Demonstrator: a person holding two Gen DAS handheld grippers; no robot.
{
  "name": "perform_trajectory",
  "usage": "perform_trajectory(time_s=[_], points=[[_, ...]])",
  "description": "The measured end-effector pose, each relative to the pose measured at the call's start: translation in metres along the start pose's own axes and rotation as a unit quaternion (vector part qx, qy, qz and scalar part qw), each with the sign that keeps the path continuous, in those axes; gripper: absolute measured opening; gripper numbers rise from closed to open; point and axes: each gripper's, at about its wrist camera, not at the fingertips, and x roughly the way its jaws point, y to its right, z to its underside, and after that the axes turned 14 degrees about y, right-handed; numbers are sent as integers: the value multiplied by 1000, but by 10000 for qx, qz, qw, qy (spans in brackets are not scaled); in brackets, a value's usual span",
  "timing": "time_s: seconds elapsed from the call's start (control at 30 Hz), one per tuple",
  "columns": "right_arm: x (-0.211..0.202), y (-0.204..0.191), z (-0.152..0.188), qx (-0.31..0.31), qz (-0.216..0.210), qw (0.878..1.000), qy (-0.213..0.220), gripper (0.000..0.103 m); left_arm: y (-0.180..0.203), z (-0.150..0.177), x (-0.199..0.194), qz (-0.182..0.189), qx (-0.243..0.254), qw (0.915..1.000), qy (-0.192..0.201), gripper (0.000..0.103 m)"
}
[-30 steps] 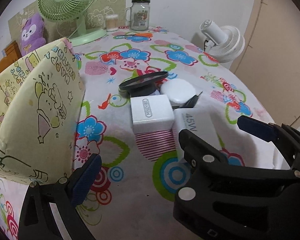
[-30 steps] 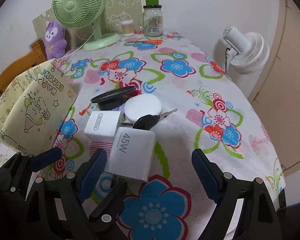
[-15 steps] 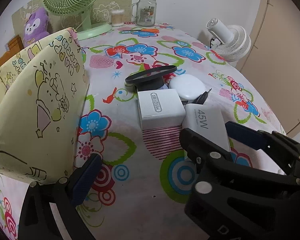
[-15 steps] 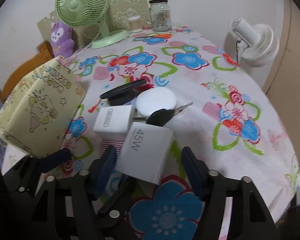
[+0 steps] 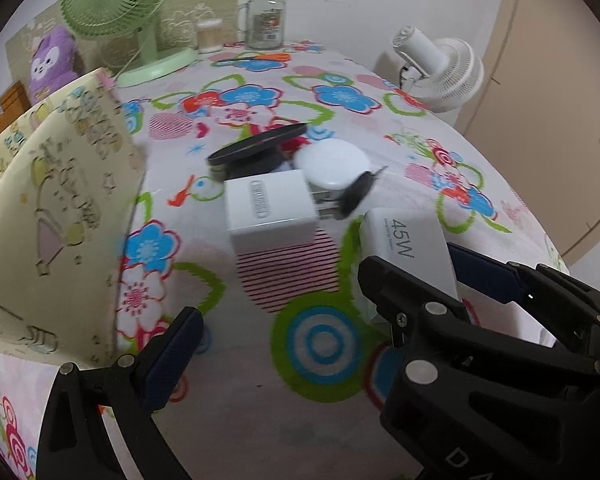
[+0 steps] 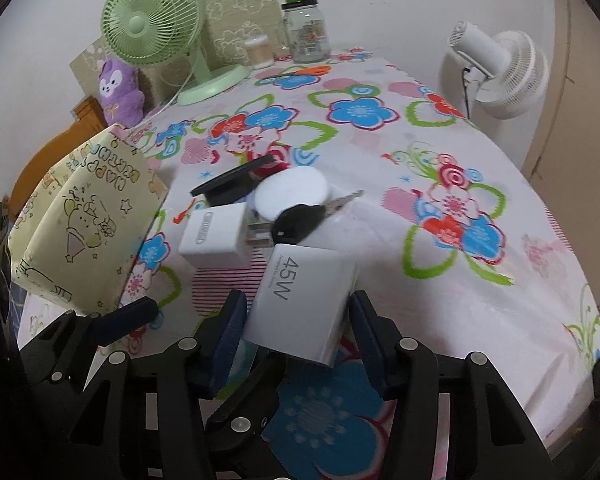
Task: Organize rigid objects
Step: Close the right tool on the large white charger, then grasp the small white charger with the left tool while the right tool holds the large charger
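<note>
**Charger caught between our right pads**

Charger marked 45W sits at lower centre of the right wrist view, with our right gripper closed onto its two sides. Our left gripper stands wide open and holds nothing. Just above, a smaller white plug, a key and a white disc cluster on the flowered tablecloth; a yellow bag stands at left.

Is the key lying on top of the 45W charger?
No, the key lies on the cloth beyond the 45W charger, beside the round white disc.
</note>
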Motion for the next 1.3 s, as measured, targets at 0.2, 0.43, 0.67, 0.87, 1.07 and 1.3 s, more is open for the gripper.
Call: perform_trajectory(time_s=[0.2,0.43,0.67,0.87,1.07,1.3], points=[[0,14,-3,165,60,9998,14,56,8,-6,6,25,6,10000,5,102],[8,22,-11,380,-1,9993,10,55,8,-10,10,124,96,9999,-6,102],[15,35,-23,336,510,9980,172,55,-4,-21,14,-123,-124,9998,79,102],[20,37,-27,279,544,9980,141,55,-10,-32,22,-453,-158,9987,193,94],[26,36,-29,185,671,9975,96,57,-11,-36,34,-624,9,9978,223,80],[35,36,-32,227,811,9964,37,57,-6,-41,40,-614,245,9972,339,80]])
